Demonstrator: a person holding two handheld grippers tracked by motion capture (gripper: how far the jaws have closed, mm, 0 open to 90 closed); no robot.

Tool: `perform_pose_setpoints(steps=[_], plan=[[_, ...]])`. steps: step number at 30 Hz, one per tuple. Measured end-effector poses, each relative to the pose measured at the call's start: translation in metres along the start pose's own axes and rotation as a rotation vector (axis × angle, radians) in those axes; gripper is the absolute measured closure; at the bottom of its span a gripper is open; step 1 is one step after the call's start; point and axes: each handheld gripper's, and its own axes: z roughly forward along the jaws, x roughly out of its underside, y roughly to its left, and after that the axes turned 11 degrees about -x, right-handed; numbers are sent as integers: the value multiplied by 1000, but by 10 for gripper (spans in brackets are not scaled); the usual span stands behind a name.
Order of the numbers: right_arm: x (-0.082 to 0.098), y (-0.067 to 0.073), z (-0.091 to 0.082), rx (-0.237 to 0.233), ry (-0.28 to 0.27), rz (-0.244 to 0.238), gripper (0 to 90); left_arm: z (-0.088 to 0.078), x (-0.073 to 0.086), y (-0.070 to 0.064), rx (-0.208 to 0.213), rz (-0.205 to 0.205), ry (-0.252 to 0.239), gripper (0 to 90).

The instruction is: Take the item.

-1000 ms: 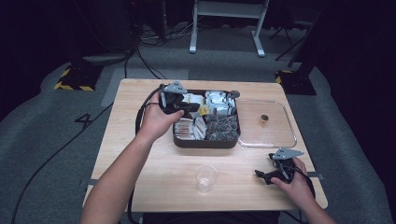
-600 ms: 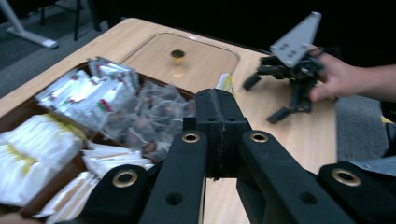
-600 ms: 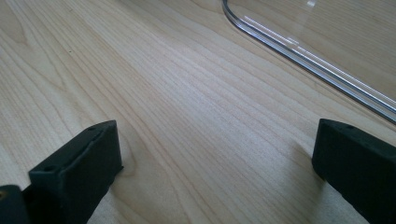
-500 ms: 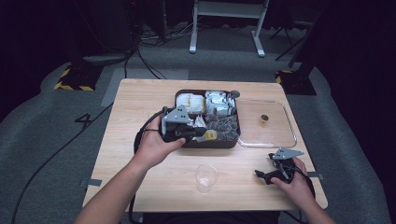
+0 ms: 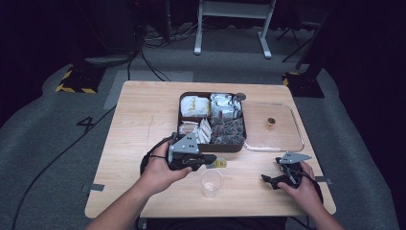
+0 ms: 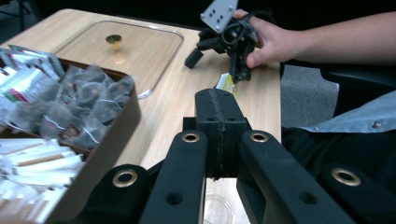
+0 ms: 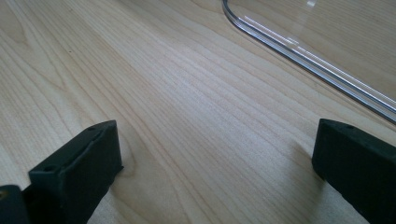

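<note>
1. The left hand-held gripper (image 5: 210, 160) sat just in front of the dark compartment box (image 5: 238, 146), above the clear plastic cup (image 5: 211, 182), with its jaws pressed together on a small yellow-tagged tea bag (image 5: 220, 163)
2. In the left gripper view the closed jaws met along one seam, and the yellow packet (image 6: 226, 84) stuck out past their tip over the table (image 6: 159, 107)
3. The box held white sachets (image 5: 194, 105) at the far left, silver packets (image 5: 224, 106) at the far right, paper sticks (image 5: 195, 130) at the near left and pyramid tea bags (image 5: 228, 130) at the near right
4. The clear lid (image 5: 287, 140) lay flat on the table just right of the box, with its small knob (image 5: 271, 121) pointing up
5. The right hand-held gripper (image 5: 268, 180) rested on the table near the front right corner, with its jaws set wide apart and nothing between them
6. The right gripper view showed bare wood between the jaws and the lid's rim (image 7: 299, 51) beyond
</note>
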Motion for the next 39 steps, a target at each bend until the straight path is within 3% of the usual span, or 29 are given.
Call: perform_pose_setpoints(steps=[10,31,33,39], plan=[[0,0,0,0,0,0,15,13,18,-11,24,-1,0,900],[0,0,0,0,0,0,15,28,41,-11,46,-21,23,900],[0,0,0,0,0,0,15,28,42,-14,56,-50,42,805],[0,0,0,0,0,0,15,26,41,-14,41,-46,51,678]])
